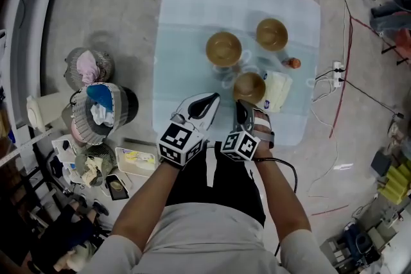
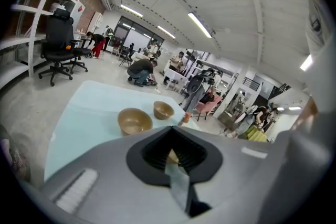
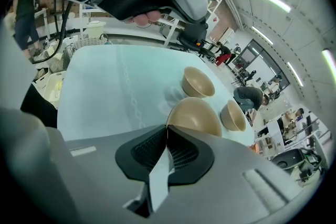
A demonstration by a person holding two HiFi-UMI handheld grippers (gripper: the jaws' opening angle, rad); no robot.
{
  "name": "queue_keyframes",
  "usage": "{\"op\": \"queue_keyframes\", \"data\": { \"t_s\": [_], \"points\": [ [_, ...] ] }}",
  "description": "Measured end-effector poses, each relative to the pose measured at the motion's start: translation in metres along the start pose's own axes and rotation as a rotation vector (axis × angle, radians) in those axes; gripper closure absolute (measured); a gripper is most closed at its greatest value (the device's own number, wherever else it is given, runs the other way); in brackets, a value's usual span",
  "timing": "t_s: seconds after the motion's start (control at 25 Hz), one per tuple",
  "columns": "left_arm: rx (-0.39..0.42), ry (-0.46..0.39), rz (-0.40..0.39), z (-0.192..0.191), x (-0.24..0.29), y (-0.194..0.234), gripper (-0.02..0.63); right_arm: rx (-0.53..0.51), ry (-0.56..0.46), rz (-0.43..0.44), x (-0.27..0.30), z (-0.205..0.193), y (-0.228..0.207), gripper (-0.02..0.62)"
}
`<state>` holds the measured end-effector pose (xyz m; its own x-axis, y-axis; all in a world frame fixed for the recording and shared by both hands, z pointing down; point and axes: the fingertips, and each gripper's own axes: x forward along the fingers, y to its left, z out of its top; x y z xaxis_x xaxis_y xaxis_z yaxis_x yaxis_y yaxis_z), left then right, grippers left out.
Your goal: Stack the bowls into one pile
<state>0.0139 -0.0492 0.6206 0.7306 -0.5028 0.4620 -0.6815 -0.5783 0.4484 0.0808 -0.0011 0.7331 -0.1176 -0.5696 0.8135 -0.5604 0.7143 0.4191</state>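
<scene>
- The pale blue table (image 1: 186, 22) carries all three bowls. None is stacked yet, so the pile has not been started.
- The middle bowl (image 1: 223, 48) and the far bowl (image 1: 271, 34) sit upright and apart toward the far side. One of them is probably where the stack will begin.
- The near bowl (image 1: 249, 87) sits closest to the person, just beside a cream cloth (image 1: 279, 90). It looks tipped, with its rounded outside facing the right gripper view.
- The right hand-held gripper (image 1: 242, 104) is clenched at that bowl's near rim, apparently pinching the edge so the bowl can be carried across.
- The left hand-held gripper (image 1: 210, 99) hovers alongside with its jaws pressed together on nothing. Only a tan sliver shows past its tips, and it looks held in reserve.
</scene>
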Motion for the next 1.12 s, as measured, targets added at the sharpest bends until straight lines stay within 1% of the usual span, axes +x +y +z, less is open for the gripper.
{"op": "queue_keyframes", "data": {
  "t_s": [0.4, 0.72, 1.12],
  "points": [
    [0.006, -0.025, -0.007, 0.020, -0.005, 0.005, 0.600, -0.028, -0.019, -0.022, -0.016, 0.021, -0.015, 0.574],
    [0.024, -0.063, -0.005, 0.050, -0.009, 0.011, 0.600, -0.063, -0.066, -0.055, -0.020, 0.063, -0.046, 0.574],
    [0.024, -0.089, 0.015, 0.074, -0.014, 0.036, 0.600, -0.101, -0.103, -0.058, 0.005, 0.108, -0.069, 0.574]
  ]
}}
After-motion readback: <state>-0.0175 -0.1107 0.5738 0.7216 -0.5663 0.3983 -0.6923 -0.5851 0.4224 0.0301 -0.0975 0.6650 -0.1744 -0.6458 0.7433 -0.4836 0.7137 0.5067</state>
